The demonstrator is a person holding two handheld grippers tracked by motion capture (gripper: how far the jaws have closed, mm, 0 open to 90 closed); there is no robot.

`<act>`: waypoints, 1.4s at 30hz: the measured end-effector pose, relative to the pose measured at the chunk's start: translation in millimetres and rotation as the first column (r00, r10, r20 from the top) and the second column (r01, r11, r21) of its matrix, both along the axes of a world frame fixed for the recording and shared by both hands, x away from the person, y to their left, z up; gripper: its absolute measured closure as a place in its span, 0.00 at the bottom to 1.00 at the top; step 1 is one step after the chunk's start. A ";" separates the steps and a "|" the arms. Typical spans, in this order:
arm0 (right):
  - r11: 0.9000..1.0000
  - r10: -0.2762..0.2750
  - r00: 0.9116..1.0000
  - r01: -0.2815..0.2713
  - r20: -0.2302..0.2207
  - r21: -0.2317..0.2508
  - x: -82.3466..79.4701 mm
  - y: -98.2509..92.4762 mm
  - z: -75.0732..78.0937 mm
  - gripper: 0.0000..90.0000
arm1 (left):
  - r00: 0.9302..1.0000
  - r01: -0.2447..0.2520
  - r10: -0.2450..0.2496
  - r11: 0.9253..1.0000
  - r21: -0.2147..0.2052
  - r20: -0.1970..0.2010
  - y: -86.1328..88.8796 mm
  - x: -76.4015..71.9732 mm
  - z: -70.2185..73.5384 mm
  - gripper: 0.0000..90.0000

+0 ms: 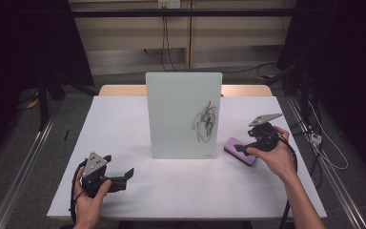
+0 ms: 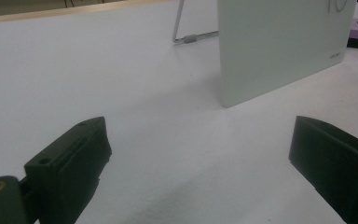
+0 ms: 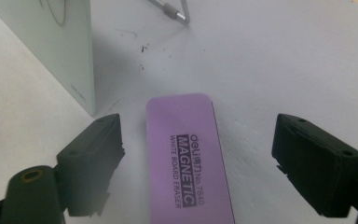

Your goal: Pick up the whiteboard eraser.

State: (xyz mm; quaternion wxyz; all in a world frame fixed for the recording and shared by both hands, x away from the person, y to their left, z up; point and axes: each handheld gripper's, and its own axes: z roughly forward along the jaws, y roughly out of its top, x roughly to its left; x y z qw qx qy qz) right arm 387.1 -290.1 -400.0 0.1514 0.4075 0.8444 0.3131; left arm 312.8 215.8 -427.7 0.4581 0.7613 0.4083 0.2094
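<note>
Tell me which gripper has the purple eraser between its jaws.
The right gripper: its open jaws straddle the purple eraser without touching. The left gripper has bare table between them.

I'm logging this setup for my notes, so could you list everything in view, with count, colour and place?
whiteboard: one, pale white-green, upright at the table's middle, with a black scribble on its lower right.
stand: one, metal wire, behind the whiteboard, propping it.
eraser: one, purple, labelled as a magnetic whiteboard eraser, flat on the table right of the whiteboard.
table: one, white-topped with a wooden far edge.
cables: several, dark, on the floor and back wall.
left claw: one, black, open, near the table's front left, nothing between its jaws.
right claw: one, black, jaws either side of the eraser, not touching it.
hands: two, one on each claw.
</note>
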 end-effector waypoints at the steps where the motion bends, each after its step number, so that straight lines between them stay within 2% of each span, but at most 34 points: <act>1: 1.000 0.008 1.000 -0.008 -0.007 -0.011 0.4 1.0 -1.2 0.22 | 1.000 -0.001 0.001 1.000 -0.003 0.001 -0.3 -0.3 0.1 0.06; 7: 0.999 0.019 0.999 -0.020 -0.033 -0.039 1.7 2.5 -4.7 0.25 | 1.000 -0.002 0.002 1.000 -0.011 -0.001 0.0 -0.2 -0.2 0.06; 10: 0.996 0.024 0.998 -0.029 -0.060 -0.088 3.2 4.2 -10.1 0.29 | 1.000 -0.002 0.002 1.000 -0.010 -0.003 0.0 -0.2 -0.3 0.06; 16: 0.995 0.027 0.995 -0.036 -0.092 -0.098 5.7 5.0 -16.6 0.31 | 1.000 0.001 -0.001 1.000 -0.009 -0.006 0.3 -0.2 -0.6 0.06; 24: 0.991 0.051 0.990 -0.066 -0.130 -0.115 8.3 10.8 -24.9 0.41 | 1.000 0.001 -0.001 1.000 -0.008 -0.004 1.3 0.0 -0.4 0.06; 25: 0.988 0.054 0.990 -0.072 -0.129 -0.136 8.3 13.2 -25.9 0.43 | 1.000 0.000 0.000 1.000 -0.010 -0.004 1.3 -0.2 -0.4 0.06; 42: 0.983 0.062 0.990 -0.083 -0.130 -0.163 8.9 15.3 -25.7 0.45 | 1.000 -0.003 0.003 1.000 -0.005 -0.004 2.6 0.4 -0.4 0.06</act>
